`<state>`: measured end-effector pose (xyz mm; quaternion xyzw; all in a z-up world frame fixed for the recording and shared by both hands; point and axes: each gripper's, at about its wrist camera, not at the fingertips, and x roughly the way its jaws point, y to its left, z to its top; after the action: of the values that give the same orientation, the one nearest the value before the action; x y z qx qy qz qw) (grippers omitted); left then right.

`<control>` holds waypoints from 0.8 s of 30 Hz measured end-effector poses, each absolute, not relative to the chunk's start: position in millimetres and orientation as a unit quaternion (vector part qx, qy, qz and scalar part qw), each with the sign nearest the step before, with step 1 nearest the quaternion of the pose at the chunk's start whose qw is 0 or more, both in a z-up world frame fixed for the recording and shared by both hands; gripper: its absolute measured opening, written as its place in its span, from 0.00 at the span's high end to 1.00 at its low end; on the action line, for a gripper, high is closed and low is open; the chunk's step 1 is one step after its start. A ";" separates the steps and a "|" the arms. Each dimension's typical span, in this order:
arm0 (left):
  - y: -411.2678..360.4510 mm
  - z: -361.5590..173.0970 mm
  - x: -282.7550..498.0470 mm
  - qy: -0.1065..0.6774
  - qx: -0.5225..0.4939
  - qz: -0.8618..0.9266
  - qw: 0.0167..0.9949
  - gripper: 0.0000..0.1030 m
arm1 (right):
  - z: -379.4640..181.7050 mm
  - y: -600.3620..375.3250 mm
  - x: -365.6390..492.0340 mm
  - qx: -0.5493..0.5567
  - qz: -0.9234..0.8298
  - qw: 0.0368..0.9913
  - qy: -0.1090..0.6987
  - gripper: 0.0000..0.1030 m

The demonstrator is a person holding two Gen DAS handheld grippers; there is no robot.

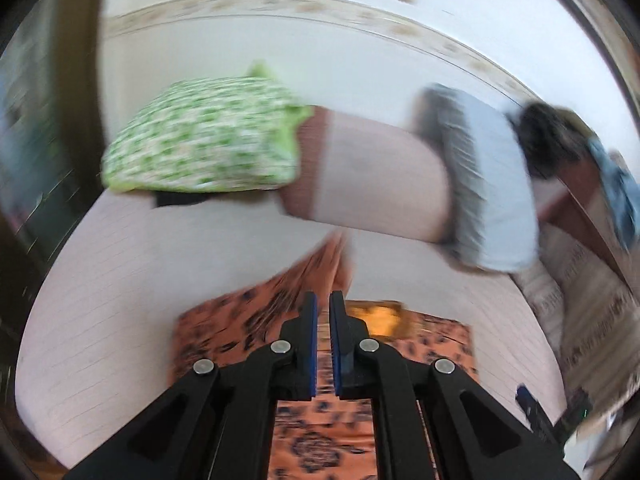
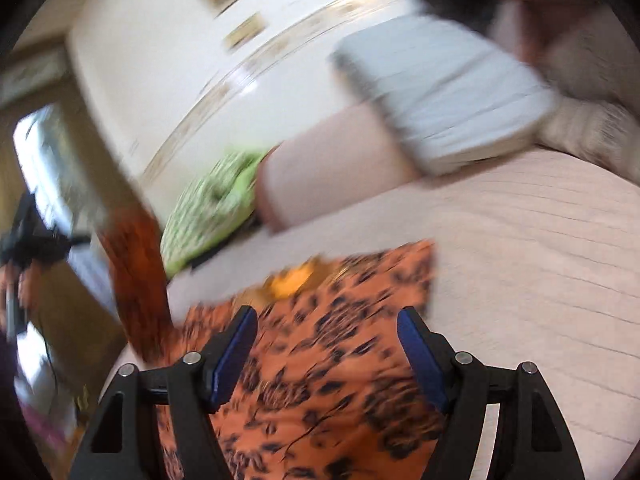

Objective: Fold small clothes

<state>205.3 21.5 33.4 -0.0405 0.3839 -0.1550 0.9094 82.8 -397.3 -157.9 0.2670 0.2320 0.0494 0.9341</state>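
Orange patterned garment lies on bed, one edge lifted.
Left hand-held gripper clenched on lifted fabric strip.
Right hand-held gripper released, empty, above garment.
Risk: thin pinch slips; single-corner pull drags, bunches garment, skews fold.

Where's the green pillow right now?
The green pillow lies at the far end of the bed, left in both views, beside the pink pillow and beyond the orange garment.

A garment lies on the bed, pillows behind it.
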 end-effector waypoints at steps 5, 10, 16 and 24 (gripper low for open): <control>-80.2 34.2 191.7 0.402 0.017 -0.216 0.889 0.95 | -152.9 -446.5 76.3 0.366 0.031 0.911 0.190 0.26; -104.0 22.5 190.4 0.417 0.069 -0.194 0.885 0.95 | -162.3 -460.3 84.5 0.399 0.055 0.890 0.216 0.26; -8.9 -37.5 196.9 0.469 0.011 -0.083 0.879 0.42 | -192.3 -438.8 112.9 0.438 0.146 0.838 0.291 0.26; 135.3 -145.9 157.5 0.536 -0.075 0.033 0.840 0.40 | -205.8 -354.3 200.5 0.465 0.221 0.782 0.351 0.27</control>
<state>157.5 135.3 -145.9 -0.0754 0.5359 0.0334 0.8402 200.5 -354.3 -205.8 0.4652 0.3515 0.2210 0.7818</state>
